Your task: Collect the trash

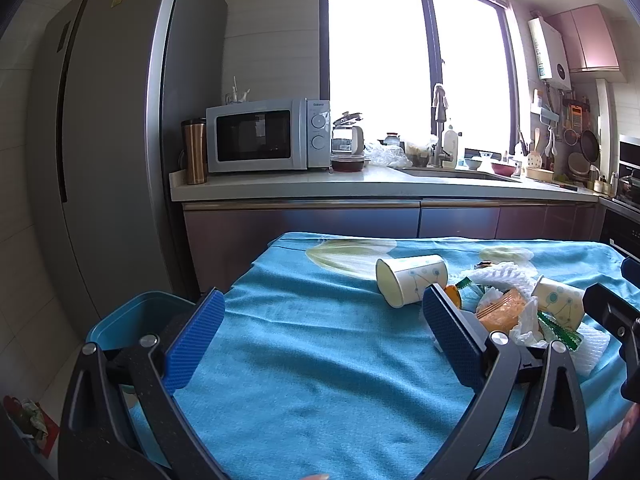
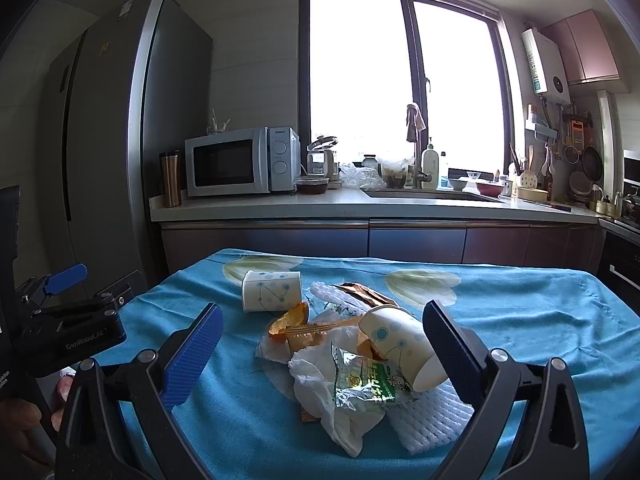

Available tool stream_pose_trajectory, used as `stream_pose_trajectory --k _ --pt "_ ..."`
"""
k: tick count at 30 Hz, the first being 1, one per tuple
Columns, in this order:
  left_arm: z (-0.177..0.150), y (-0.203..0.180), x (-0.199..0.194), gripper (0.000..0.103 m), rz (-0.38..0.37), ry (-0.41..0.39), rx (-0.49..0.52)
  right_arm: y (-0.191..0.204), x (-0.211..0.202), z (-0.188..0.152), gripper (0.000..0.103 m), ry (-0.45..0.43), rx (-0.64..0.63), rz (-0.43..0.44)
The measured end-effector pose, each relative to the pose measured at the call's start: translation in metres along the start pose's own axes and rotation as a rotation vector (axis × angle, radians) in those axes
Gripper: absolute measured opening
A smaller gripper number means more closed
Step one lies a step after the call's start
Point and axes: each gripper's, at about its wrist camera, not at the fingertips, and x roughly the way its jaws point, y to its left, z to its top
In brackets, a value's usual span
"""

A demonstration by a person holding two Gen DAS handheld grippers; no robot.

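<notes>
Through my left camera, my left hand-held gripper (image 1: 320, 344) gapes wide, holding nothing, over bare blue cloth on the surface (image 1: 312, 360). The trash pile (image 1: 516, 312) lies right of it; a blue bin (image 1: 132, 316) sits left, contents hidden.

Through my right camera, my right hand-held gripper (image 2: 320, 348) spreads wide around the trash pile (image 2: 352, 364), gripping nothing. A tipped paper cup (image 2: 272, 290) lies just behind the pile.
</notes>
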Motion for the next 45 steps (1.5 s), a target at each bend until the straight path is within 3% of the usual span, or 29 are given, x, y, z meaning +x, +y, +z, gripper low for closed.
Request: stream_pose_trajectory --k 45 --pt "-0.005 -0.0043 0.0027 0.097 -0.004 0.011 -0.001 -0.0054 0.0043 -0.0012 0.096 0.01 0.005 0.008"
